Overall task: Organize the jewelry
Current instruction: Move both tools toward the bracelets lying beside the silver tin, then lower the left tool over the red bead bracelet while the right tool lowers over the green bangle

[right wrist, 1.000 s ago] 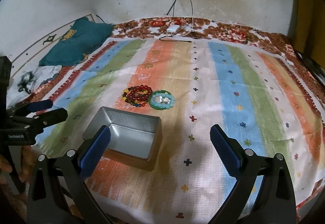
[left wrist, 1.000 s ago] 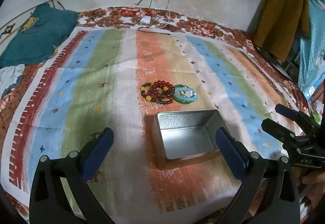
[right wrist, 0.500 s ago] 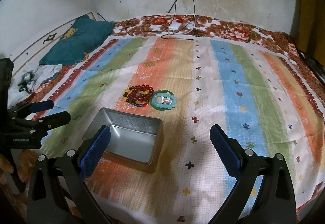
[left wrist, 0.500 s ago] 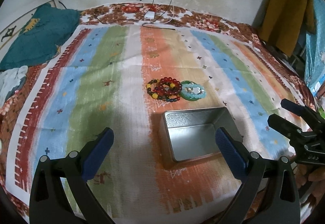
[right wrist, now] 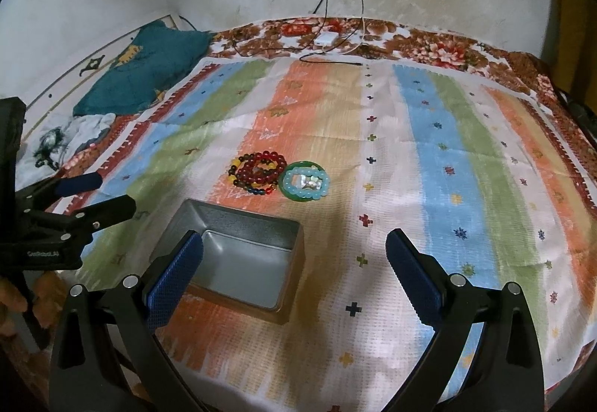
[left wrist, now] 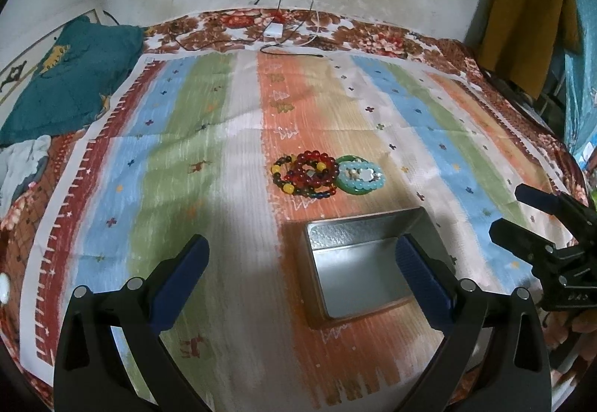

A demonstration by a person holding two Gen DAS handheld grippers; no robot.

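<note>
Bracelets (left wrist: 326, 175), red, dark and pale blue-green beads, heaped beyond both wide-spread, unladen hand-held grippers (left wrist: 302, 270) (right wrist: 294, 266).

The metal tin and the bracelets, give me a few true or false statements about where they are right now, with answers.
1. The metal tin holds the red bead bracelet. False: the tin is empty and the bracelet lies on the striped cloth beyond it.
2. The light blue bead bracelet lies on a green bangle. True.
3. The left hand-held gripper is shut on a bracelet. False: it is open and holds nothing.
4. The right hand-held gripper is open. True.
</note>
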